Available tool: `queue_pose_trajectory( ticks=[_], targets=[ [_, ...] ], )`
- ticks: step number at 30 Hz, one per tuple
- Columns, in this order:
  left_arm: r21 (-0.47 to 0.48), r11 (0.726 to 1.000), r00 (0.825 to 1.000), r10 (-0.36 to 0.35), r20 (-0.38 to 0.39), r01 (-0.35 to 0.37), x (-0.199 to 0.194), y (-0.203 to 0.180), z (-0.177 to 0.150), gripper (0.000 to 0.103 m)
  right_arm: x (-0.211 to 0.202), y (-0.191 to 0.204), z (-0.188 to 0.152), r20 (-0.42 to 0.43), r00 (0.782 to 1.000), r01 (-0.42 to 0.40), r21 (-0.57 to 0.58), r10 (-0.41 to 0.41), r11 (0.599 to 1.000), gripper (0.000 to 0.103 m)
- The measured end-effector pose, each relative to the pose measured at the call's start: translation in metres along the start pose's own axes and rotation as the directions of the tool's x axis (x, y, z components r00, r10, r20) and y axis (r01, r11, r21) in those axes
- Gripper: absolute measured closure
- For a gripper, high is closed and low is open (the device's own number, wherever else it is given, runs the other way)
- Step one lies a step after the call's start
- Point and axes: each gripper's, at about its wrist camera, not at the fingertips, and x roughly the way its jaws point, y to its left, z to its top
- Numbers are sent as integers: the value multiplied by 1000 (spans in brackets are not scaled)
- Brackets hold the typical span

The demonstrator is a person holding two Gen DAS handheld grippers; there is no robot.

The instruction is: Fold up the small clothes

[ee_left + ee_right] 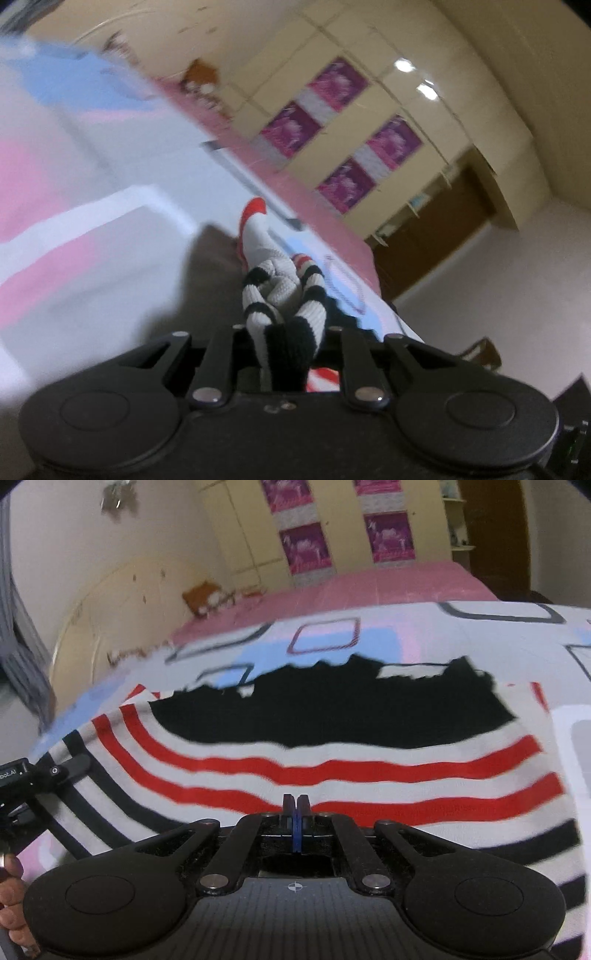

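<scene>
A small striped garment (332, 771), white with red and black stripes and a large black patch, lies spread on the patterned bedsheet (369, 642). My right gripper (295, 806) is shut with its jaws pressed together and empty, right over the garment's near red stripes. My left gripper (286, 332) is shut on a bunched striped part of the garment (273, 291) and lifts it off the bed; its fingertips are hidden by the cloth. The left gripper's body also shows at the left edge of the right wrist view (33, 775), at the garment's left side.
The bed has a white, pink and blue sheet (92, 155) and a pink cover (369, 583) beyond. A cream wardrobe with purple posters (306, 546) stands behind the bed. A brown toy (203, 596) lies near the headboard. A brown door (436, 229) is at the right.
</scene>
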Motion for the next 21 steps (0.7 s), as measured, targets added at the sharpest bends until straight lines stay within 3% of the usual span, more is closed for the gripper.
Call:
queue_pose_trajectory(
  ticks=[4,7,11,13,15,16,17,18,19,21],
  targets=[
    [96,994,999,-46,2,46,2,-62,-10,86,-28,-38,5,47,999,-4,75,1,997,103],
    [174,980,996,-86,-37,92,13,-116,-27,86,-51,-71,10,84,996,13,108,-22,994,103],
    [293,947,979,-75,-192,130,45,-182,-67,86,-87,-121,16,132,989,40,170,-63,985,103],
    [374,917,954,-20,-298,136,70,-208,-99,86,-102,-146,16,141,987,38,219,-70,975,103],
    [432,886,886,57,-461,168,105,-220,-137,81,-113,-170,15,141,989,1,277,-42,961,103],
    [453,877,862,99,-497,160,115,-224,-153,78,-117,-177,14,136,990,-10,297,-32,955,102],
    [489,858,872,115,-477,155,112,-229,-161,67,-120,-183,14,127,991,-9,316,-33,949,80],
    [506,845,880,98,-465,174,105,-234,-163,57,-124,-187,14,124,991,-1,328,-42,945,29],
    [480,854,877,61,-477,202,98,-235,-159,44,-133,-190,12,149,987,1,328,-52,945,16],
    [412,882,887,-15,-462,229,74,-232,-141,47,-146,-194,12,188,982,-40,301,-19,953,17]
  ],
)
